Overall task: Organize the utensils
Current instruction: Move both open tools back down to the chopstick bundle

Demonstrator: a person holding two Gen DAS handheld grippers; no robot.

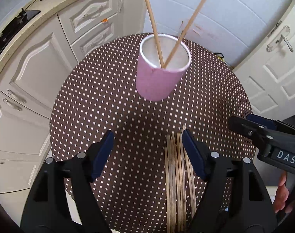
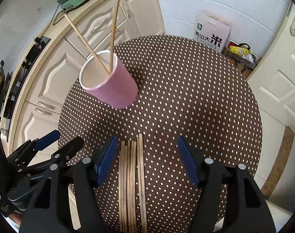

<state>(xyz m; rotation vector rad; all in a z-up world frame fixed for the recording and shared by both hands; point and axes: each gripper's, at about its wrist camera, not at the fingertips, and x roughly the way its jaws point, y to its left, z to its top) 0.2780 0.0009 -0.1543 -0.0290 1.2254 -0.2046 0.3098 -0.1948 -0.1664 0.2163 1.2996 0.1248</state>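
Nearest you: bundle of thin pale wooden chopsticks (image 2: pixel 132 184), long axis running away toward pink paper cup (image 2: pixel 116 89).
Right gripper (image 2: pixel 147 161): released, straddling the bundle; nearer.
Left gripper (image 1: pixel 147 155): released, bundle beside its right finger.

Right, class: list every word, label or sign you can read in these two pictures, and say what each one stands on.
"DAS": white letters on a small plate on the right claw, seen from the left wrist.
"山大米", large "米": on the white box behind the table; its first character is unclear.
Green logo on that box: too small to read.
Lettering on the left claw's body, seen from the right wrist: blurred.
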